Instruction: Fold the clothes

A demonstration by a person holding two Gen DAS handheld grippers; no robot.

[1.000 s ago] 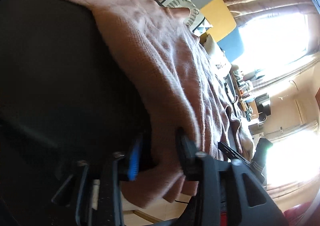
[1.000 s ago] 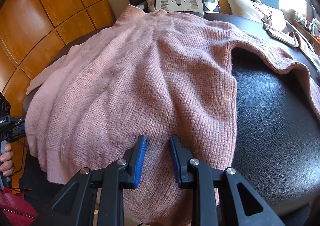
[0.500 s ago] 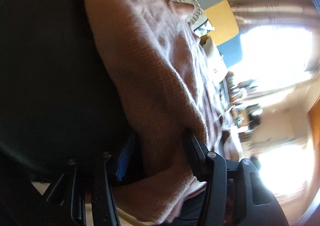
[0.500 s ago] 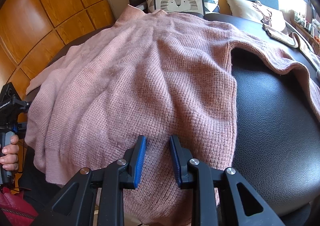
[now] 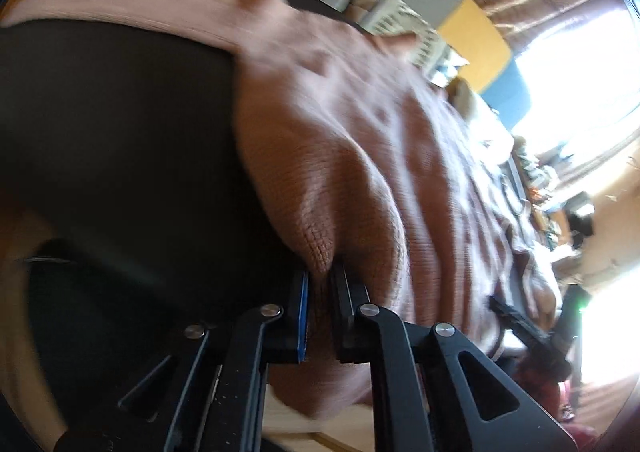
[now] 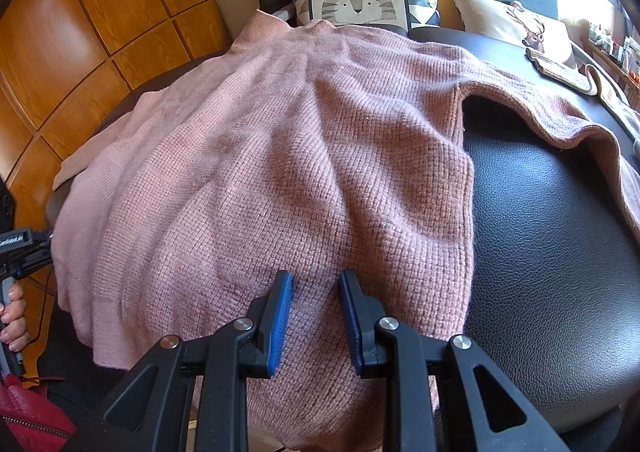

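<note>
Between left hand-held gripper (image 5: 319,306) pads, sweater (image 5: 360,180) edge pinched, right hand-held gripper (image 6: 315,318) wide over hem.

Tiger-print cushion (image 6: 362,0) propped beyond the black leather seat's (image 6: 560,252) far edge; deer cushion (image 6: 516,26) at its far-right corner; red bag (image 6: 28,412) bottom-left.

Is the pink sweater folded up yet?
No, the pink sweater is spread out: its body lies open across the black table, sleeve out sideways.
</note>
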